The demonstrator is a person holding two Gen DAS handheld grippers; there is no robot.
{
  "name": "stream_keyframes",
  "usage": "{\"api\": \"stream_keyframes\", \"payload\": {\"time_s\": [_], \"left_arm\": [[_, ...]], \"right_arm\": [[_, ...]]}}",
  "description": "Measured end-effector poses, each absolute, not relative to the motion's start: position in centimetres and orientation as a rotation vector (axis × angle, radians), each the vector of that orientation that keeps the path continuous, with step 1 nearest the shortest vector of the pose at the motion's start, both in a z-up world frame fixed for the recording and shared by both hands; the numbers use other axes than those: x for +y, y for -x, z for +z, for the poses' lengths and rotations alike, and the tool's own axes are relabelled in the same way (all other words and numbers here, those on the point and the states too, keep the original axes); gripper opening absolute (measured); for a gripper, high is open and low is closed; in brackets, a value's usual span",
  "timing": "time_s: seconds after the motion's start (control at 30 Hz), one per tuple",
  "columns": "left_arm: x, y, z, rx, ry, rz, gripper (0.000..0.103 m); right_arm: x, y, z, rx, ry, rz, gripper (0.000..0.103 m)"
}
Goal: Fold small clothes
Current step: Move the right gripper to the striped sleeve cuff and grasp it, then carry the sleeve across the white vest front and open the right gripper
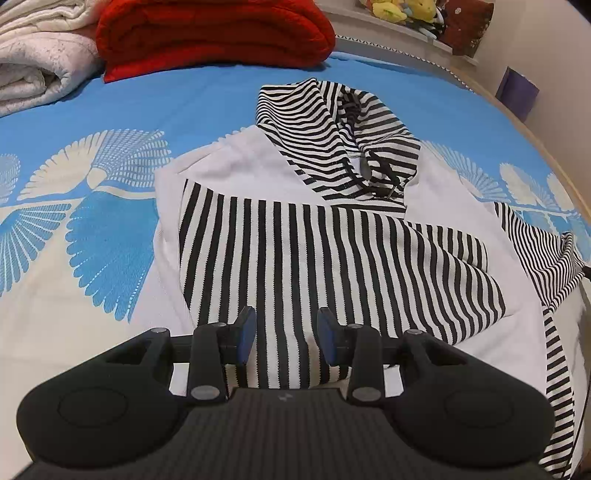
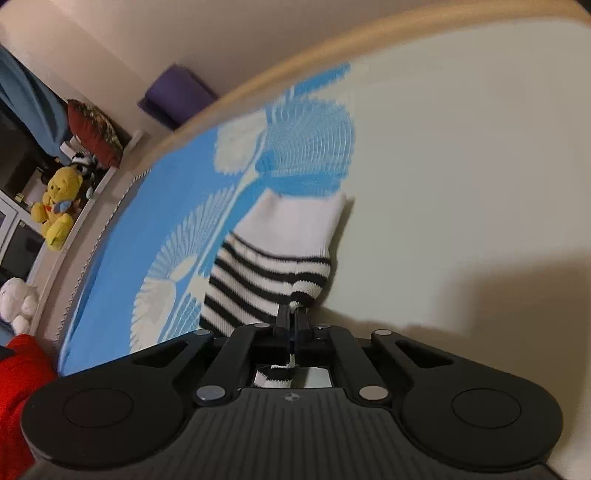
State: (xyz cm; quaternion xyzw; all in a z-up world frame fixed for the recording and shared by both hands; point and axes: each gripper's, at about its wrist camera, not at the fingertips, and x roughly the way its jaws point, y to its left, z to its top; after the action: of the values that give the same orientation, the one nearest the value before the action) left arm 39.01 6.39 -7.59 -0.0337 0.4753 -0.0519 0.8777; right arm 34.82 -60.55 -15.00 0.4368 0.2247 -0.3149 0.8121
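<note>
A small white hoodie (image 1: 280,243) with black-and-white striped hood, front panel and sleeves lies on the blue and white bedspread (image 1: 110,236). One striped sleeve is folded across its front. My left gripper (image 1: 286,332) is open and empty, hovering just above the striped front near the hem. My right gripper (image 2: 294,314) is shut on the striped sleeve (image 2: 273,254), near its white cuff, and holds it above the bedspread (image 2: 443,184). That sleeve also shows in the left wrist view (image 1: 546,266) at the right.
A red folded blanket (image 1: 214,33) and a white quilt (image 1: 40,55) lie at the far side of the bed. Plush toys (image 2: 55,206) sit on a shelf beyond the bed's wooden edge (image 2: 332,40). A purple box (image 2: 177,94) stands by the wall.
</note>
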Motion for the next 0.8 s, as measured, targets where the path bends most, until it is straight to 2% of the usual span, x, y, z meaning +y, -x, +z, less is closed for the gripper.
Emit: {"api": "stream_keyframes", "payload": {"time_s": [0.07,0.37,0.47,0.6,0.67,0.73,0.8], "left_arm": [[6.5,-39.0,-7.5,0.99,0.077,-0.109,0.04],[7.0,-38.8,-7.3,0.99,0.081,-0.101,0.04],[7.7,-38.7,-7.1,0.981,0.087,-0.082,0.04],[9.5,-38.9,-6.5,0.968,0.134,-0.037,0.04],[10.8,-39.1,-6.2,0.96,0.179,-0.007,0.04],[12.3,-39.5,-5.7,0.952,0.233,0.021,0.04],[13.6,-39.6,-5.0,0.932,0.278,0.032,0.04]], "right_arm": [[-60.3,-34.4,-14.1,0.445,-0.9,-0.702,0.0],[-59.4,-33.3,-13.9,0.51,-0.899,-0.875,0.0],[-56.5,-34.6,-10.8,0.458,-0.725,-0.851,0.0],[-45.4,-37.2,-3.2,0.274,-0.345,-0.511,0.0],[-38.4,-36.8,-0.3,0.206,-0.244,-0.242,0.0],[-31.0,-35.7,1.4,0.214,-0.216,0.096,0.001],[-24.1,-35.0,1.0,0.372,-0.262,0.423,0.002]]}}
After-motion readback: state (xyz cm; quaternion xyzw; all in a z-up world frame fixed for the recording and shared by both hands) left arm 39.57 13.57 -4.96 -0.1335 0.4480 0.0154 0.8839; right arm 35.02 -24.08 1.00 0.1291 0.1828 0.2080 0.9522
